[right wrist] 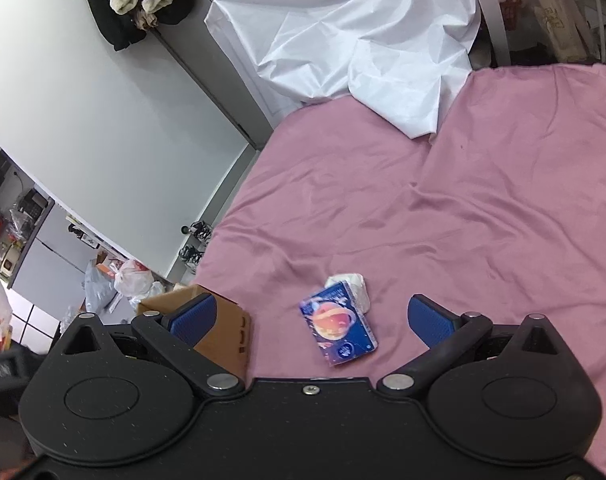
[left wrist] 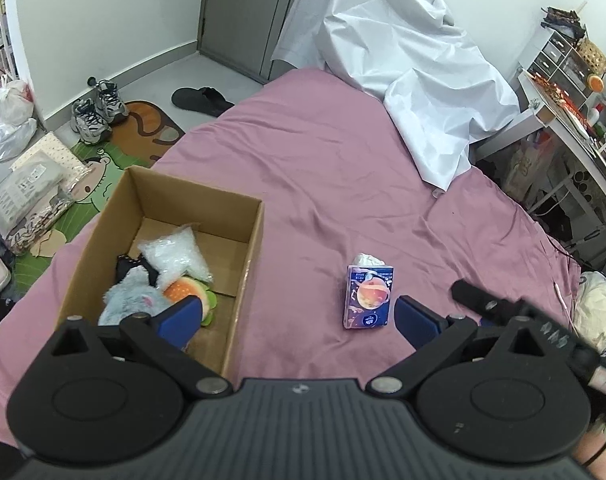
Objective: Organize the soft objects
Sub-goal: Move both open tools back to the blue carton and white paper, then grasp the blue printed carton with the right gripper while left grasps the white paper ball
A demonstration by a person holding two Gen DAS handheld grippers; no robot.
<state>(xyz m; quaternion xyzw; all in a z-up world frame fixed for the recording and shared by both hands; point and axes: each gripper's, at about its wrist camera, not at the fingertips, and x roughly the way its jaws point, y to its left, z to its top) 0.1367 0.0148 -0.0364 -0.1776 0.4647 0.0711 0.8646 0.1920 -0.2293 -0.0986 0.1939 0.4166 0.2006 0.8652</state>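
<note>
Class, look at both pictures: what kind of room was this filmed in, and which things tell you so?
Most likely a bedroom: a bed under a pink sheet fills the view, with sneakers on the floor and a cluttered desk alongside.

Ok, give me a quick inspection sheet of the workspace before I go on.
Surface: pink bedsheet, wrinkled, on a bed.
Job's things: tissue pack lying loose on the sheet; cardboard box holding a grey plush, a burger plush and a clear plastic bag.
Clutter: white sheet heaped at the far end.
Grippers: left gripper and right gripper both open, fingers empty.
Cables: thin cables off the bed's right edge.
Surroundings: sneakers, slipper, floor mat, bags on the floor, shelves.
</note>
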